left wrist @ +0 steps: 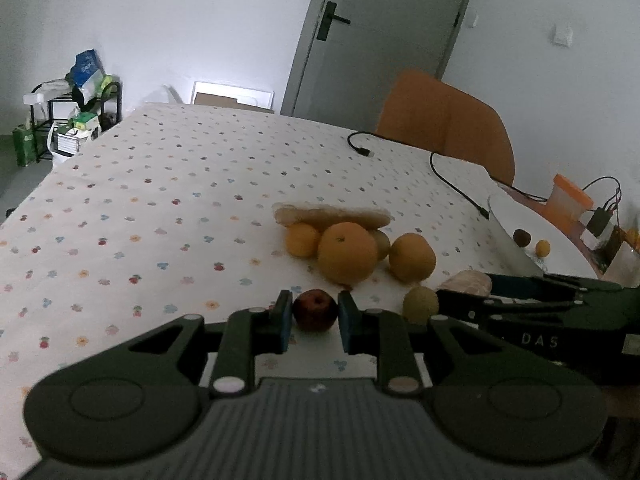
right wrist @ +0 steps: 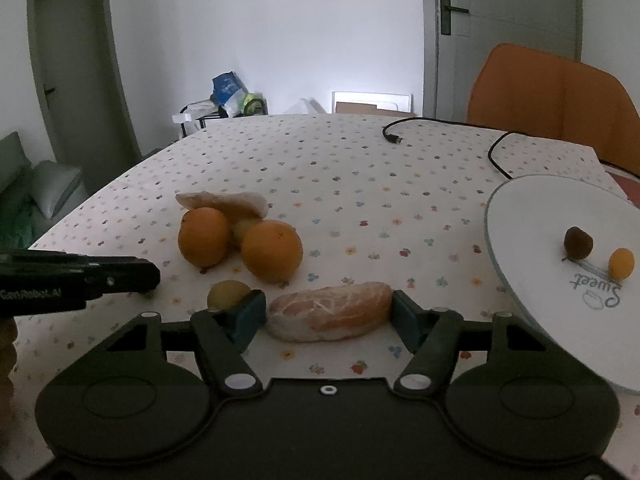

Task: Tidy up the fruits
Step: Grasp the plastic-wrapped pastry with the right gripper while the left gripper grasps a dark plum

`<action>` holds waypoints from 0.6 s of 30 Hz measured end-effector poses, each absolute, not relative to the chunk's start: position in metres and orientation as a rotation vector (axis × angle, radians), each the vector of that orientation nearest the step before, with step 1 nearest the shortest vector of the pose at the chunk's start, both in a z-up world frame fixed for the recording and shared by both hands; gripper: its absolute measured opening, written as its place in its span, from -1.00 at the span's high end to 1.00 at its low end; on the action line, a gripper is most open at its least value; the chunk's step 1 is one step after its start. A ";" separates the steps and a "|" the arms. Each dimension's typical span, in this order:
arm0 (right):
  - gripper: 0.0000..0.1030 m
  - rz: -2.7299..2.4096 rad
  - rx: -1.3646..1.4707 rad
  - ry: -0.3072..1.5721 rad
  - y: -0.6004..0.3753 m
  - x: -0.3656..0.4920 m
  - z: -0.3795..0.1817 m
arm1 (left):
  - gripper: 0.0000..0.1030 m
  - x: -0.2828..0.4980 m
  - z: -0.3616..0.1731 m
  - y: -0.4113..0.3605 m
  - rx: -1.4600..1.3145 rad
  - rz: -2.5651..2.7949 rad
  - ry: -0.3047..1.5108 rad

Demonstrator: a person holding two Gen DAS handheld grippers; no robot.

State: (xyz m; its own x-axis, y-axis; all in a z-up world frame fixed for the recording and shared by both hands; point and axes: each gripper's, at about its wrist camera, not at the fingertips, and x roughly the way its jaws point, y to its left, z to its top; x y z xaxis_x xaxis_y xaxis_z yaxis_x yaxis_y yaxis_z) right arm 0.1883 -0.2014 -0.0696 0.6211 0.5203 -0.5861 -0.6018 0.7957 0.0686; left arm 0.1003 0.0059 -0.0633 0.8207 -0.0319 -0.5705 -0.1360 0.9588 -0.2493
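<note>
- The left gripper (left wrist: 314, 326) has its two dark fingers standing on either side of a small dark-red round fruit (left wrist: 315, 310). The jaws are nearly closed around it; whether the pads already press its skin I cannot tell. It looks light and firm with smooth, possibly slippery skin, so a gentle hold across its widest part should suit.
- The right gripper (right wrist: 328, 316) is spread wide around a pale peeled citrus segment (right wrist: 330, 312), long and membrane-covered, lying on the flowered tablecloth (right wrist: 320, 168). The pads look to be at or just short of its two ends, and I cannot tell whether they touch. It is likely soft and easily crushed; light pressure only, and a hold across its shorter middle might be steadier.
- Just left of the segment sits a small yellow-green round fruit (right wrist: 228, 294).
- Beyond the segment, two large oranges (right wrist: 272, 250) sit side by side, probably heavy and firm, needing a wide jaw.
- Behind them lies a second pale segment (right wrist: 224, 202).
- To the right of the segment, well apart, a white round plate (right wrist: 532, 216) holds a small brown fruit (right wrist: 578, 242) and a small orange fruit (right wrist: 621, 264).
</note>
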 end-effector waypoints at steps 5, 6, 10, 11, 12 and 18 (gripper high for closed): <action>-0.24 0.656 -0.112 0.631 -0.205 0.182 -0.067 | 0.56 0.094 -0.058 0.009 -0.288 0.061 0.592; -0.24 0.656 -0.111 0.630 -0.206 0.181 -0.066 | 0.56 0.093 -0.057 0.009 -0.289 0.060 0.589; -0.24 0.658 -0.099 0.619 -0.212 0.174 -0.060 | 0.56 0.090 -0.052 0.007 -0.285 0.055 0.578; -0.24 0.659 -0.093 0.618 -0.213 0.173 -0.058 | 0.56 0.090 -0.051 0.006 -0.284 0.053 0.575; -0.24 0.659 -0.087 0.616 -0.215 0.172 -0.057 | 0.56 0.089 -0.050 0.005 -0.282 0.051 0.573; -0.24 0.657 -0.067 0.582 -0.227 0.164 -0.045 | 0.56 0.089 -0.043 -0.004 -0.262 0.039 0.562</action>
State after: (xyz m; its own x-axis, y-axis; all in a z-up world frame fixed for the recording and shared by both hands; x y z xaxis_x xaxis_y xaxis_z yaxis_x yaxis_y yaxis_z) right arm 0.1644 -0.2267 -0.0452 0.6390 0.5570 -0.5304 -0.5935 0.7957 0.1205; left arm 0.0891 -0.0038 -0.0430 0.8462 -0.0345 -0.5317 -0.1083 0.9659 -0.2351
